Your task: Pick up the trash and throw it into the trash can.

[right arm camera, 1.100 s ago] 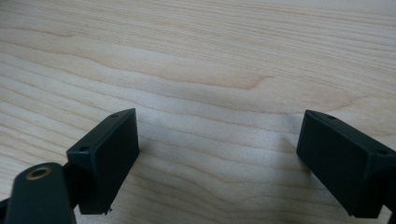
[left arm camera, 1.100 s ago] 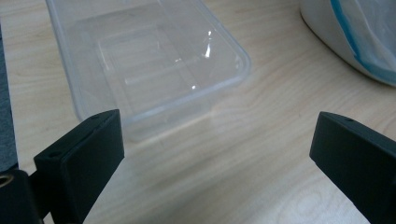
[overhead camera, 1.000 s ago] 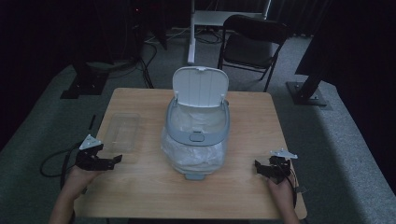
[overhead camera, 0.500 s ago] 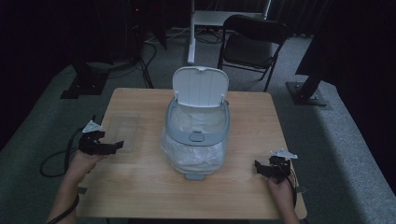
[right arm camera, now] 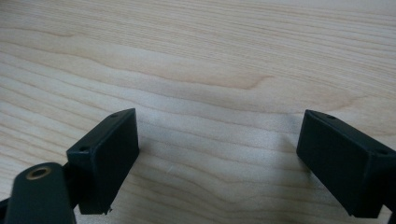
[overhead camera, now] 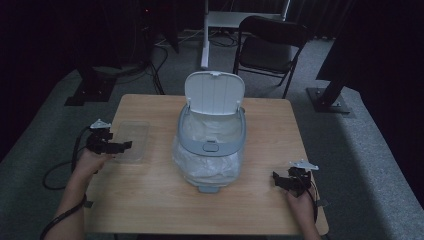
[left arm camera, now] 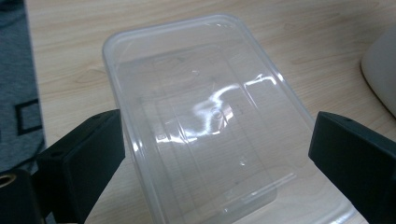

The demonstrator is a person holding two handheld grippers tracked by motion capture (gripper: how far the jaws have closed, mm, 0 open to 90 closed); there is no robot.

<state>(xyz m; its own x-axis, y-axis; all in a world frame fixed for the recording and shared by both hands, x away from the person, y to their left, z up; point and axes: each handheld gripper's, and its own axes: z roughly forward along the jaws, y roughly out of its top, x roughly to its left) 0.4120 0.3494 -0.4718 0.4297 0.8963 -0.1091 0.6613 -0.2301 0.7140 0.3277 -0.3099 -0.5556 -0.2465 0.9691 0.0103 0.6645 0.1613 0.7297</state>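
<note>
Where dark surrounds, wooden table (overhead camera: 150, 200), grey carpet (overhead camera: 360, 150)

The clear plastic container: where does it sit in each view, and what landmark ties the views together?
High view: the clear plastic container lies on the table's left side, just ahead of the left tongs.
Left gripper view: it lies centre frame, between the open jaws.
Right gripper view: not in it.
Shared landmark: the wooden table.

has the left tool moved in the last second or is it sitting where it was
Yes. In the high view the left tool has moved forward along the table's left edge, and its open jaws now flank the clear container.
</note>
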